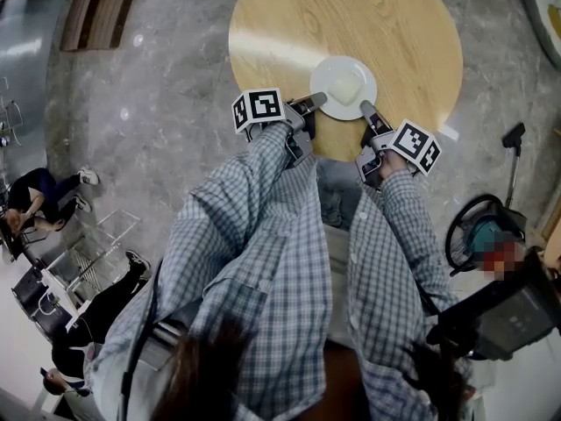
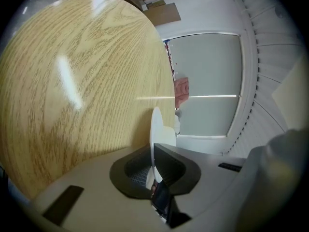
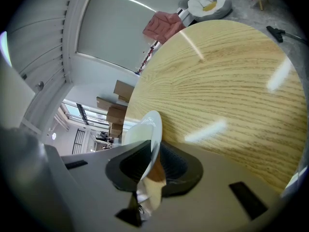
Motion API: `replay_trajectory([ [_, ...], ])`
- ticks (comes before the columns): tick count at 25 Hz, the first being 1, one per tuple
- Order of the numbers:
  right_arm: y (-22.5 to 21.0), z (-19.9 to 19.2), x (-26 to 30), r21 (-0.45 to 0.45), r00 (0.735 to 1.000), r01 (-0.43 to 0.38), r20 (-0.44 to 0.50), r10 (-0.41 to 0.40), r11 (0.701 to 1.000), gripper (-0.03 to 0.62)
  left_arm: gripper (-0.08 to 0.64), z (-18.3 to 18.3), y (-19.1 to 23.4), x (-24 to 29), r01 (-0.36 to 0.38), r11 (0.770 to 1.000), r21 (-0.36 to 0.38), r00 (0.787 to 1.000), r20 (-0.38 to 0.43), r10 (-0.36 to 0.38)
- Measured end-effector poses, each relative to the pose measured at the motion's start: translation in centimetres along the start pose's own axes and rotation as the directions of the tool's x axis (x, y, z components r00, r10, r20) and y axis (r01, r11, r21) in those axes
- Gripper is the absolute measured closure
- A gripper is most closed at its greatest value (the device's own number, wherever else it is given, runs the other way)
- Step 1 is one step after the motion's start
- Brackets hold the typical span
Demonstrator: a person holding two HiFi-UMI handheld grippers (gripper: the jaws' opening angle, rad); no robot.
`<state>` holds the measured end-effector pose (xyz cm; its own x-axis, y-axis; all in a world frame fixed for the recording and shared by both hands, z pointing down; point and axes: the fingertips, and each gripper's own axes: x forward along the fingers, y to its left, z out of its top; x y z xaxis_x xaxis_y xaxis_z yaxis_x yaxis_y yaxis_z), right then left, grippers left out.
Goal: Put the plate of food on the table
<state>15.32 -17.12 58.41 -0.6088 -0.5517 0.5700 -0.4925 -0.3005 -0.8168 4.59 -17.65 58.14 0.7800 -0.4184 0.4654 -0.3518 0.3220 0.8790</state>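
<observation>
The white plate (image 1: pixel 344 87) lies over the near edge of the round wooden desk (image 1: pixel 394 24), in the upper middle of the head view, with a pale block of food (image 1: pixel 345 85) at its centre. The left gripper (image 1: pixel 314 103) has the plate by its lower-left rim and the right gripper (image 1: pixel 365 109) by its lower-right rim. In each gripper view the fingers are closed on the thin rim, which shows edge-on between them with the wood grain filling the frame behind. I cannot tell whether the base of the plate touches the wood yet.

The step in hand looks like the set-down, and the task seems nearly done. To do it well, both grippers should come down together and at the same height, so that the plate stays flat and the food does not slide. The plate is close to the desk's near edge, so it would be safer to carry it a little further toward the middle before letting go. Once the base rests flat, both pairs of fingers should open at the same time and draw back low and outward, without catching the rim.
</observation>
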Motion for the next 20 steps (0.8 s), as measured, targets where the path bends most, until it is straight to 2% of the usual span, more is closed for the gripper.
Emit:
replay_trajectory([
  [8, -0.1, -0.3, 0.1, -0.049, 1.000, 0.017, -0.023, -0.018, 0.999, 0.545, 0.541, 0.0, 0.2, -0.1, -0.015, 1.000, 0.007, 1.000, 0.010, 0.015],
  [14, -0.1, -0.8, 0.0, -0.159, 0.997, 0.021, -0.064, -0.031, 0.987, 0.529, 0.541, 0.1, 0.3, -0.3, -0.024, 1.000, 0.020, 1.000, 0.016, 0.024],
  [17, -0.1, -1.1, -0.4, -0.245, 0.994, 0.023, -0.096, -0.047, 0.969, 0.514, 0.542, 0.2, 0.2, -0.2, -0.022, 0.999, 0.024, 1.000, 0.015, 0.022],
  [20, 0.0, -1.4, -0.9, -0.380, 0.989, 0.042, -0.113, -0.092, 0.924, 0.505, 0.541, 0.1, 0.3, -0.1, -0.015, 1.000, 0.009, 1.000, 0.012, 0.015],
])
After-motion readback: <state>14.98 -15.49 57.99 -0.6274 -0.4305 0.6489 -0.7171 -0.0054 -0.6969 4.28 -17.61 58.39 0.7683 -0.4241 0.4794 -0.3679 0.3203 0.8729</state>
